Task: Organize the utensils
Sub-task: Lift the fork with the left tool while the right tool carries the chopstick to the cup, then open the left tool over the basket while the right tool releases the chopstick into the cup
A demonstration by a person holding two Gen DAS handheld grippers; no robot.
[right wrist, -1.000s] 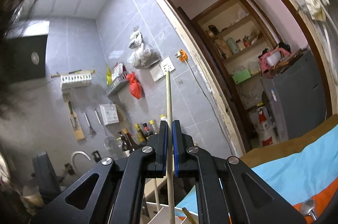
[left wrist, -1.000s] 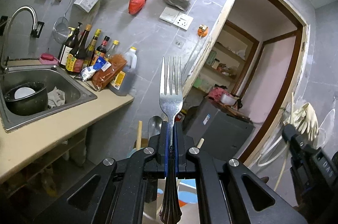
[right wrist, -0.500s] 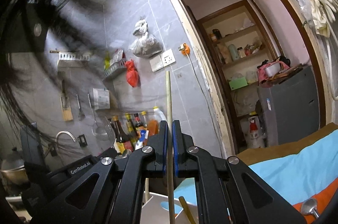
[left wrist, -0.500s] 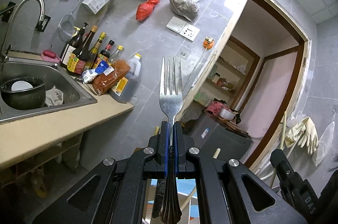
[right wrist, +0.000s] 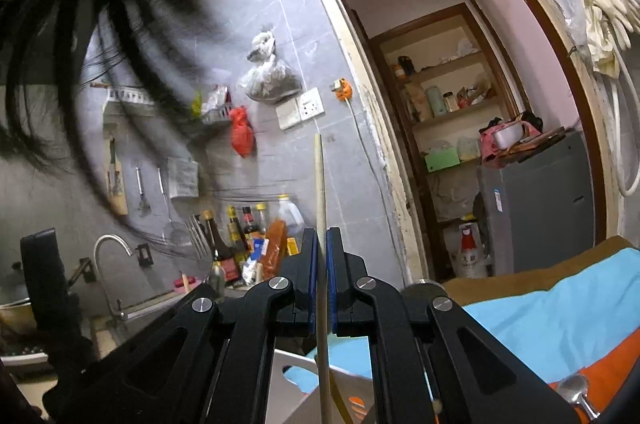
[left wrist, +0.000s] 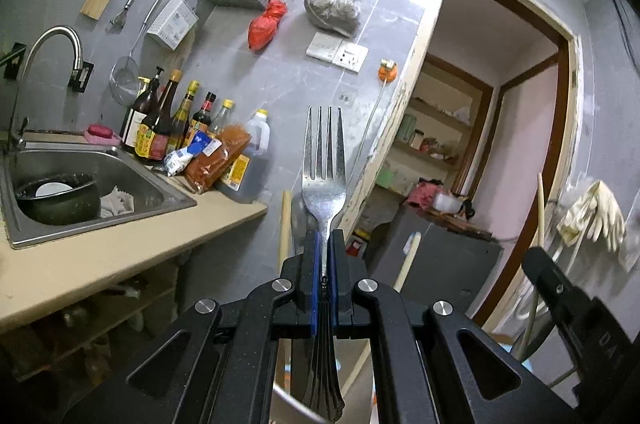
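Note:
A silver fork [left wrist: 324,180] stands upright, tines up, with my left gripper [left wrist: 323,244] shut on its neck; its handle hangs down over a white holder [left wrist: 280,398]. Two wooden chopstick ends [left wrist: 285,224] rise from behind the left fingers. My right gripper [right wrist: 321,236] is shut on a single upright wooden chopstick [right wrist: 320,184], whose lower end reaches down to the white holder [right wrist: 294,364]. The right gripper's black body [left wrist: 568,308] with its chopstick shows at the right of the left wrist view. The left gripper's body [right wrist: 40,276] shows at the left of the right wrist view.
A counter [left wrist: 100,256] with a steel sink [left wrist: 132,184], a pot and several sauce bottles [left wrist: 160,128] lies to the left. A blue and orange cloth [right wrist: 560,324] with a spoon [right wrist: 576,390] lies to the right. A doorway and grey cabinet [right wrist: 532,212] stand ahead. A person's dark hair [right wrist: 120,4] hangs at upper left.
Both grippers have sunk a little over the white holder, and the chopstick ends now stand higher behind the left fingers. Dark hair has swung into the right wrist view. Both grips are unchanged.

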